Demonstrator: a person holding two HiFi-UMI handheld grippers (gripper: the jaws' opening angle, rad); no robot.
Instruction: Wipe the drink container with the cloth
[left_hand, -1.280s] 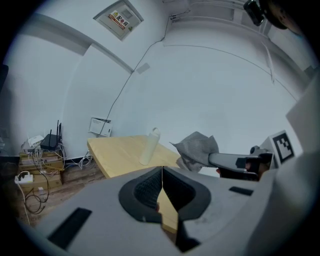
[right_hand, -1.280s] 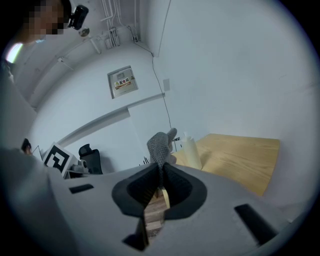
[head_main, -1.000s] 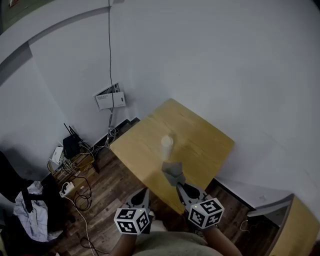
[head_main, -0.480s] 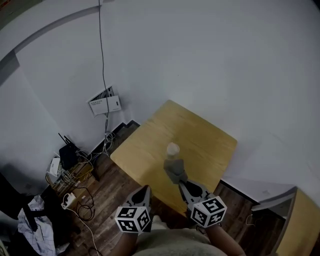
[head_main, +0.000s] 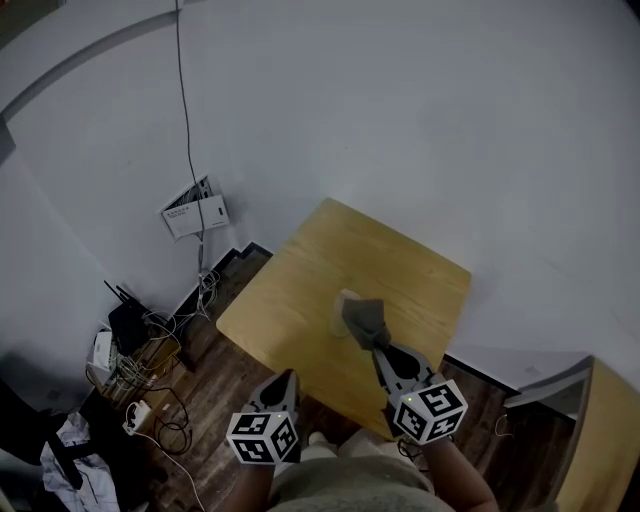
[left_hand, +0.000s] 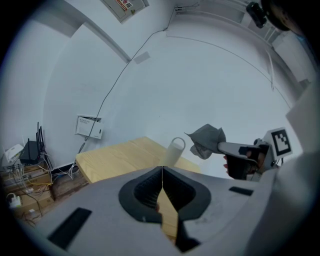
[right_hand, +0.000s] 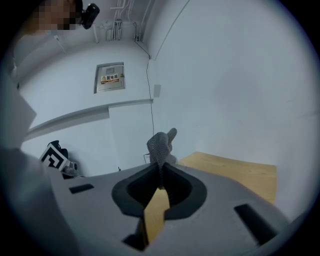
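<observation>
Plainly, fingers of the right gripper (right_hand: 161, 169) pinch the limp cloth (right_hand: 161, 144); the left gripper (left_hand: 162, 171) has fingers together, empty. The cup (left_hand: 174, 152) looks light and tippy: steady its middle.

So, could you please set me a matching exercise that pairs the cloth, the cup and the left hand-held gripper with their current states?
Things:
1. cloth
2. cup
3. left hand-held gripper

States:
A. shut on nothing
B. pinched by the right hand-held gripper
C. standing upright on the table

Pairs: 1-B; 2-C; 3-A
</observation>
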